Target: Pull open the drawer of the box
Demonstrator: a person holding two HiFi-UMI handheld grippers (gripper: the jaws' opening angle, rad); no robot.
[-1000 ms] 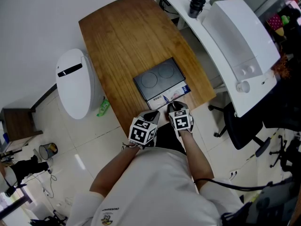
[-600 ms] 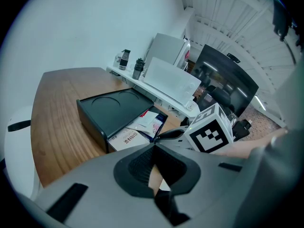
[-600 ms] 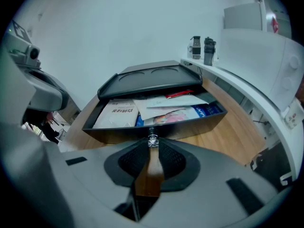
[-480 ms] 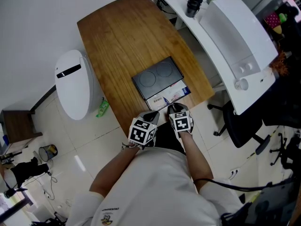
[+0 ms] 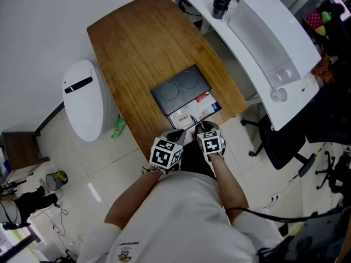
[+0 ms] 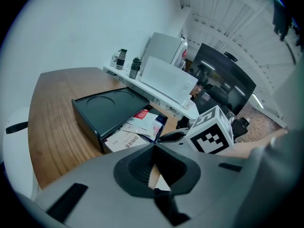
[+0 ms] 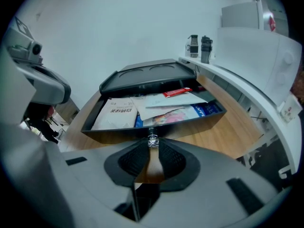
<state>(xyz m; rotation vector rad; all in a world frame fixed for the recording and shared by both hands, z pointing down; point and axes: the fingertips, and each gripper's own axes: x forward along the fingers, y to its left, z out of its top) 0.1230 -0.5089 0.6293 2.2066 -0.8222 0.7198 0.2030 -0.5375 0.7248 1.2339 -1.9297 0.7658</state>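
A black box [image 5: 181,86] lies on the wooden table [image 5: 131,37] near its front edge. Its drawer [image 5: 194,112] stands pulled out toward me, full of papers and leaflets [image 7: 156,106]. My right gripper [image 7: 152,145] is shut on the small glass knob [image 7: 152,140] at the middle of the drawer front [image 7: 194,122]. In the head view the right gripper [image 5: 204,126] sits at the table edge. My left gripper [image 5: 179,133] hovers beside it, off the drawer's left corner, shut with nothing held. In the left gripper view the box [image 6: 111,106] is ahead and to the left.
A white rounded appliance [image 5: 82,100] stands on the floor left of the table, with a green item [image 5: 119,126] beside it. To the right runs a white desk with a large white machine [image 5: 274,37] and a black cup [image 5: 221,3]. A black office chair [image 5: 279,147] is at the right.
The drawer has slid out a little further toward me, showing more of the papers. Both grippers stay at the same place at the table edge.
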